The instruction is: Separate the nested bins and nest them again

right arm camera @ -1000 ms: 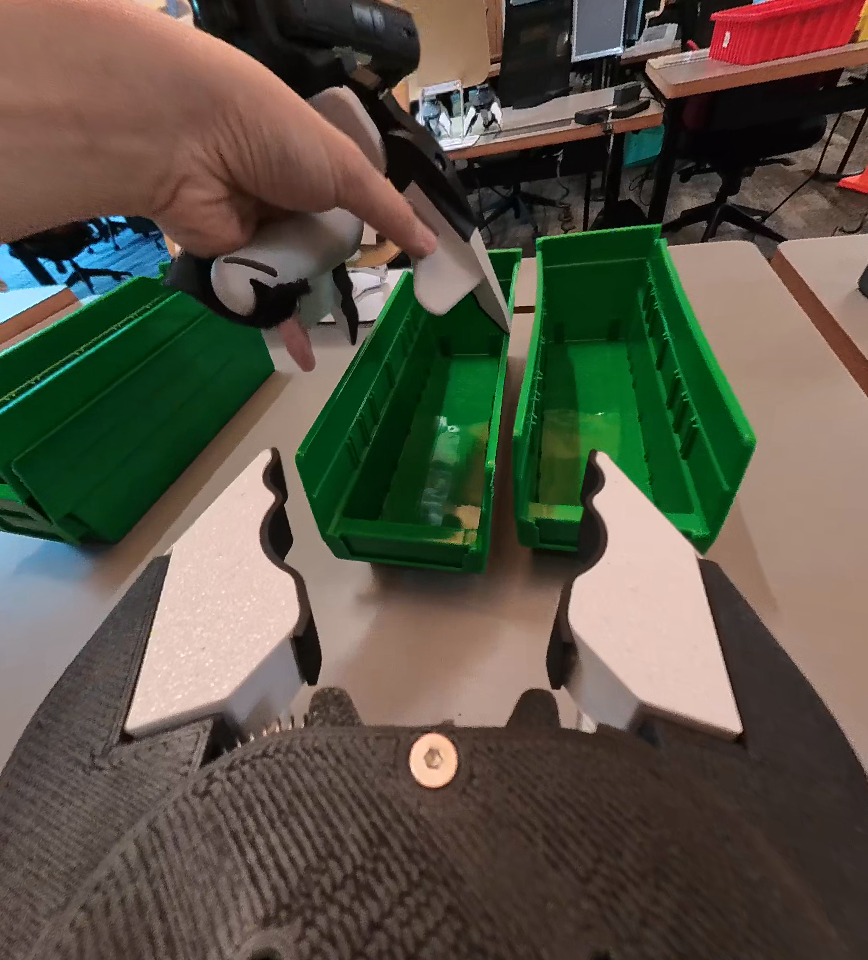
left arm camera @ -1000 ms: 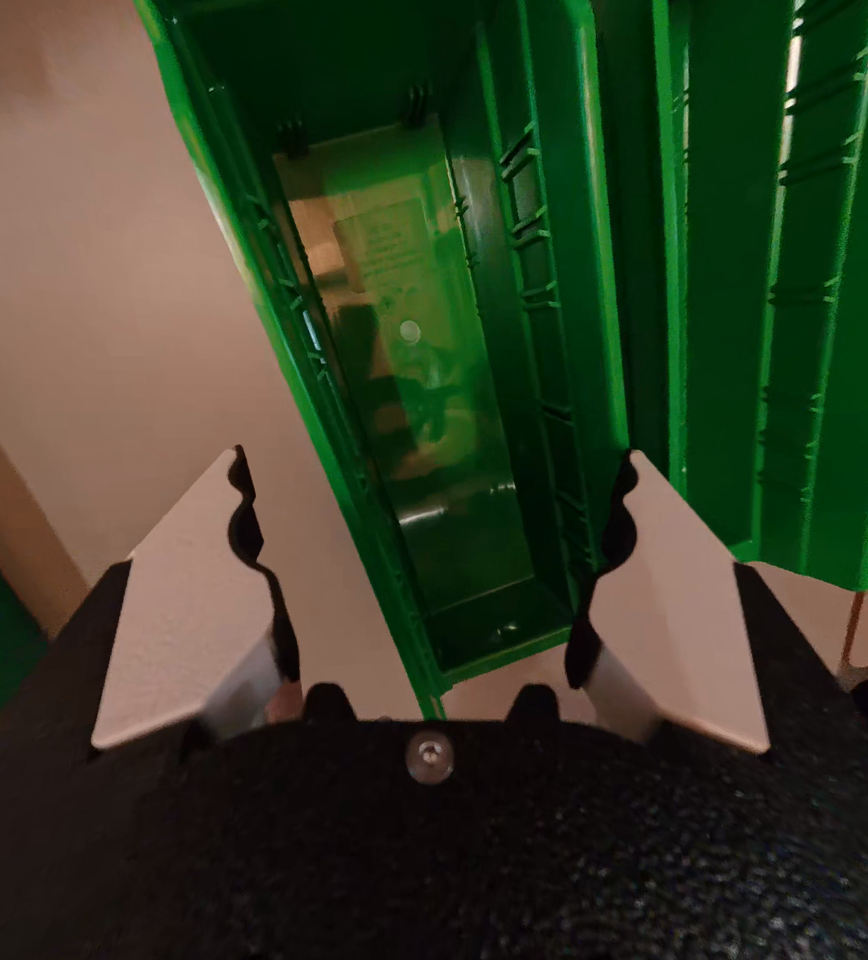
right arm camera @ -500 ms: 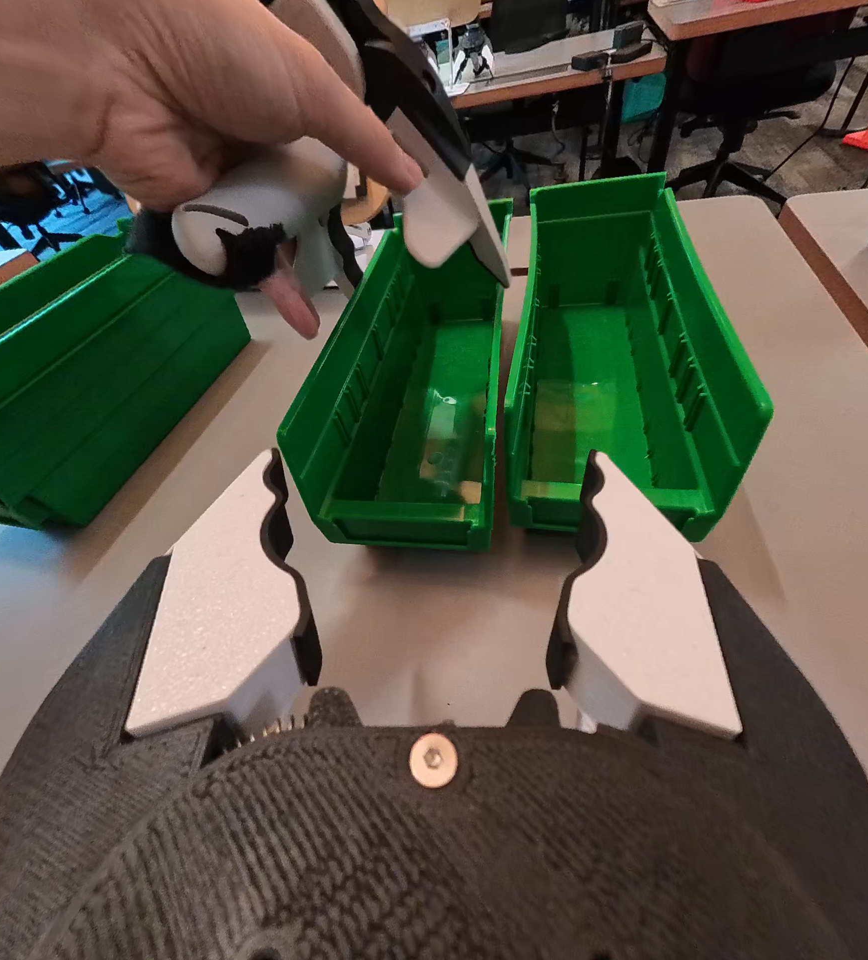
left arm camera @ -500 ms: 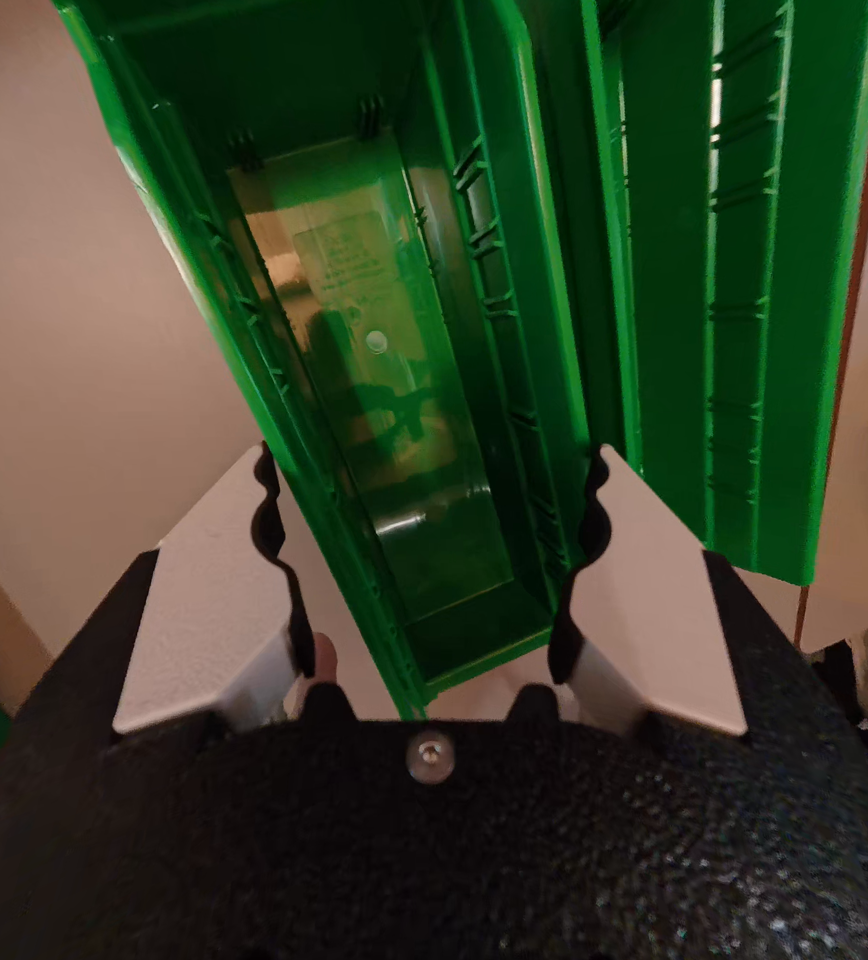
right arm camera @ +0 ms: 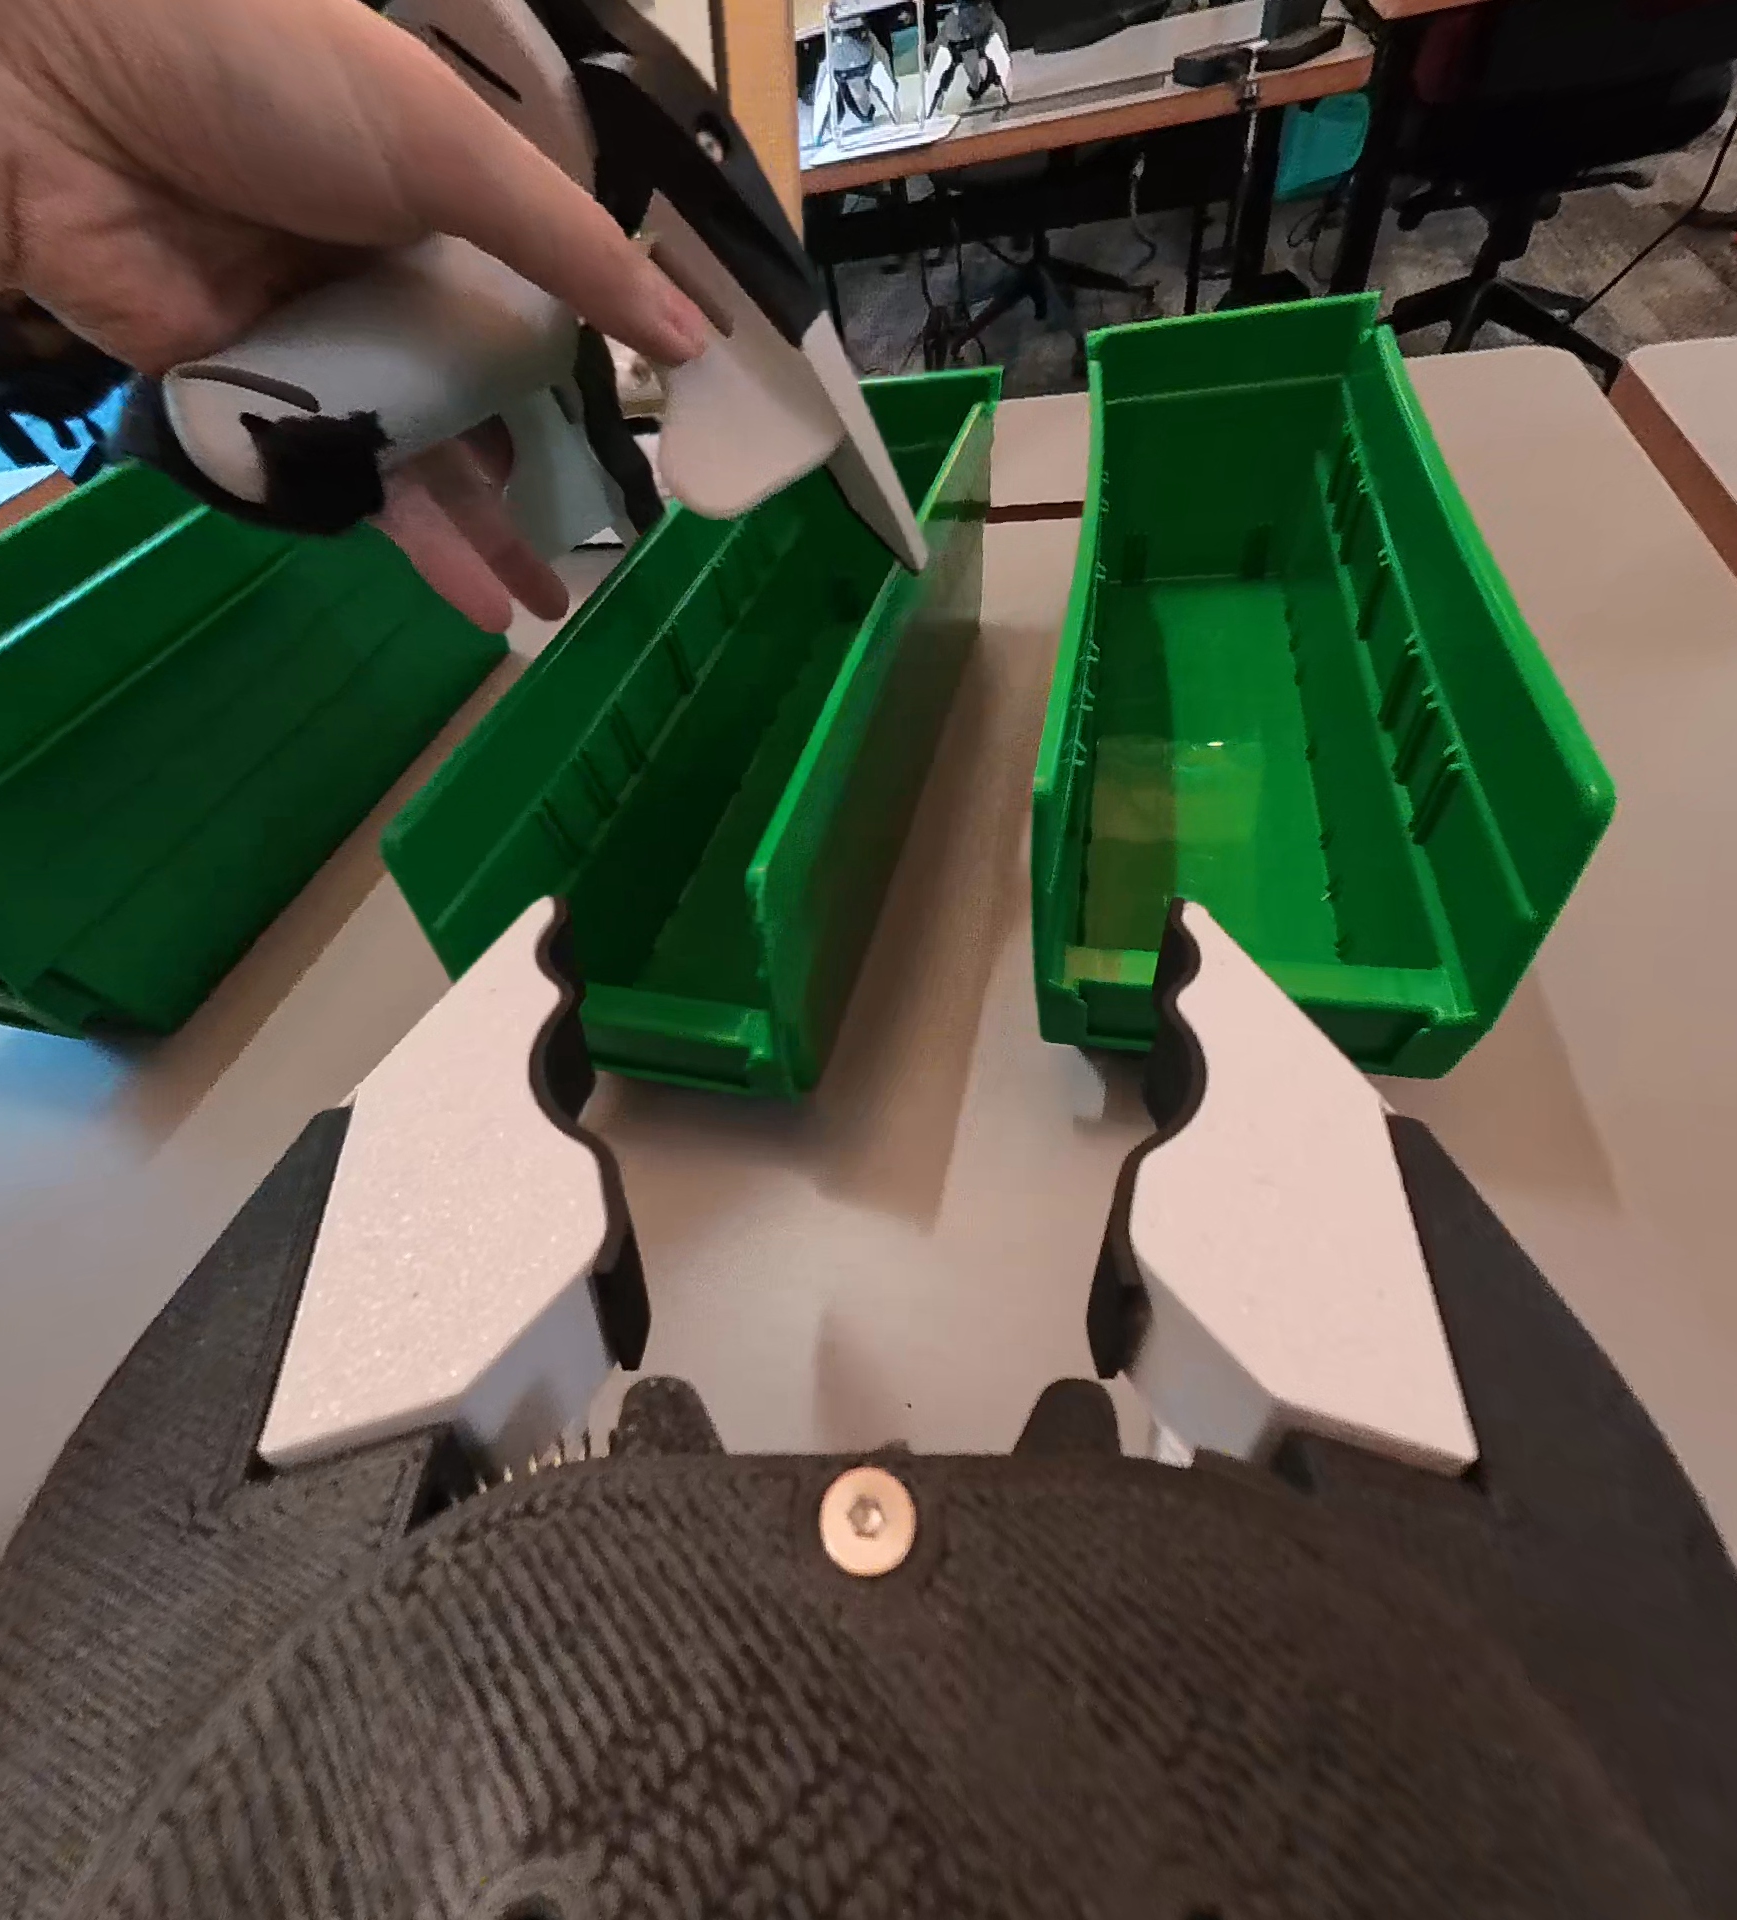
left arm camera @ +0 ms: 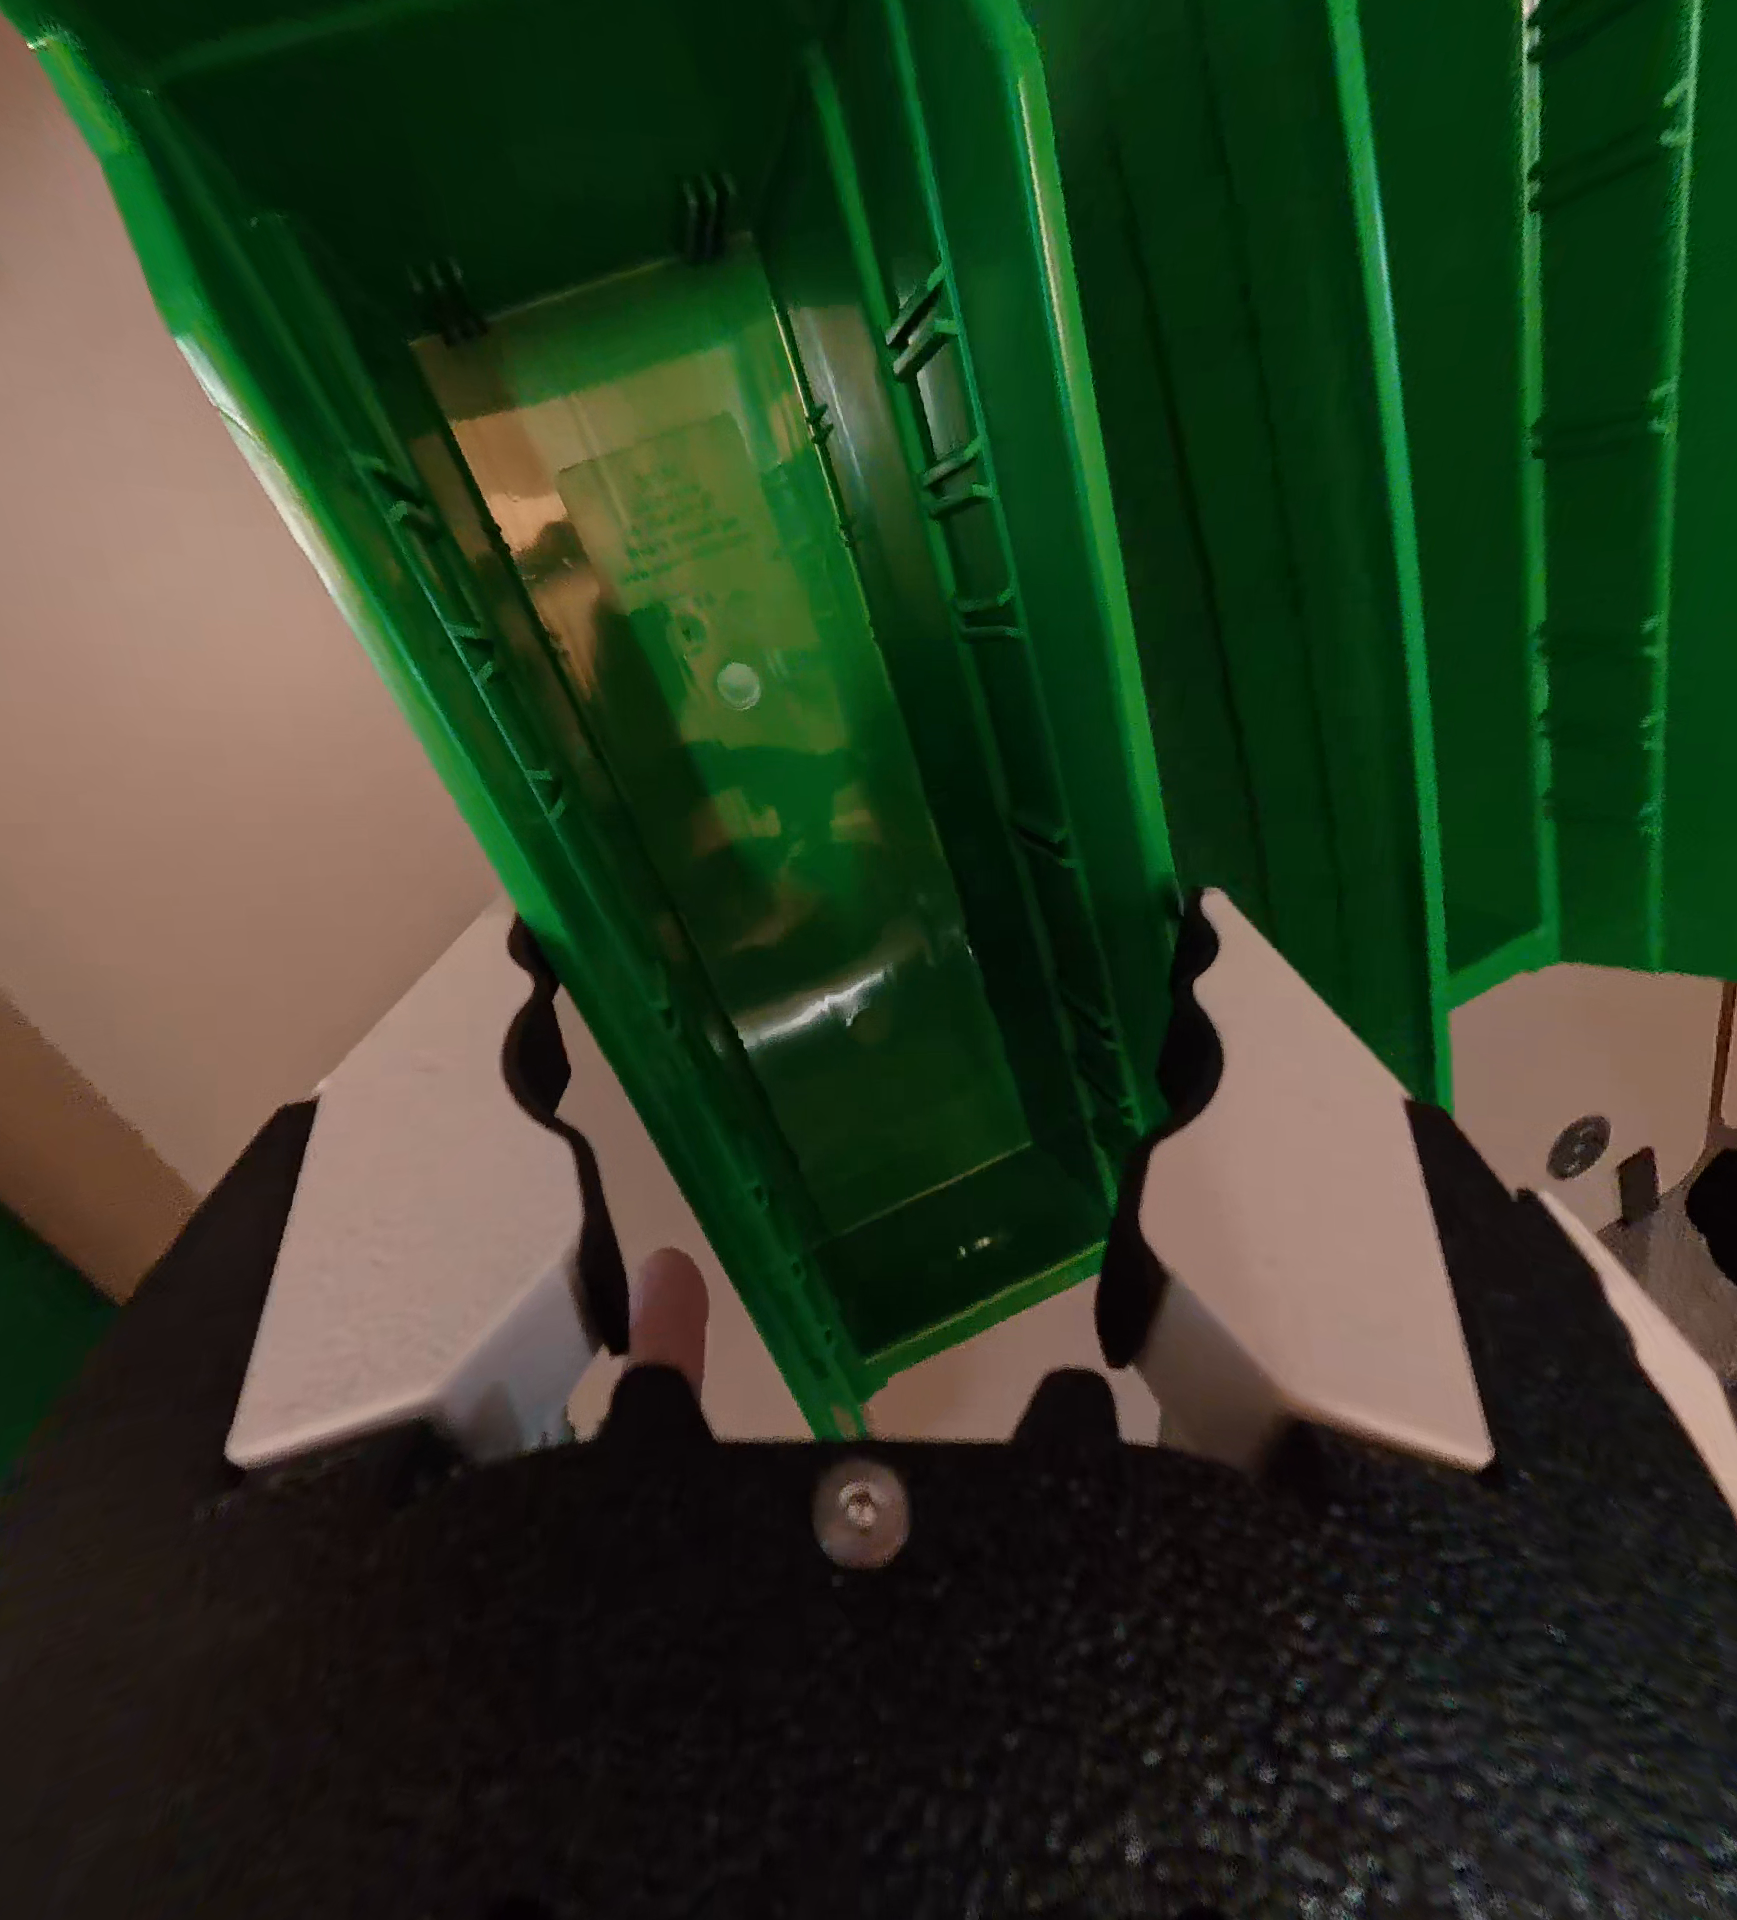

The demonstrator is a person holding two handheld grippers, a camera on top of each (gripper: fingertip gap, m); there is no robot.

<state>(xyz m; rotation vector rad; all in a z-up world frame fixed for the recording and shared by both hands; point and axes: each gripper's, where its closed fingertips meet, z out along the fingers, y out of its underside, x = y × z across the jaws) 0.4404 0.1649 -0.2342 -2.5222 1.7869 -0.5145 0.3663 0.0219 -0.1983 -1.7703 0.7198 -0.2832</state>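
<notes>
1. While the left gripper (right arm camera: 843, 520) reaches down over the far end of the middle bin (right arm camera: 698, 790), that bin stands tipped on the table (right arm camera: 947, 1195), its 3 o'clock wall raised; the tilt probably comes from this gripper levering it.
2. Left gripper (left arm camera: 843, 1122), own view: fingers spread, apart from each other. One finger (left arm camera: 1248, 1195) lies against the outside of the bin's right wall; the other stands outside the left wall (left arm camera: 531, 831). No pinch shows.
3. Bin interior (left arm camera: 843, 831) runs from 6 toward 12 o'clock in this view, empty, its glossy floor mirroring the room.
4. Right bin (right arm camera: 1311, 727) stands flat at 1 o'clock in the right wrist view, apart from the middle bin, mouth up; judged ready to receive or to be received.
5. Stack of bins (right arm camera: 147, 748) lies at 9 o'clock, on its side.
6. Right gripper (right arm camera: 864, 1122) hovers low over bare table at 6 o'clock, fingers spread, holding nothing; likely waiting to steady a bin.
7. Judgement: separation appears done; re-nesting is starting.
</notes>
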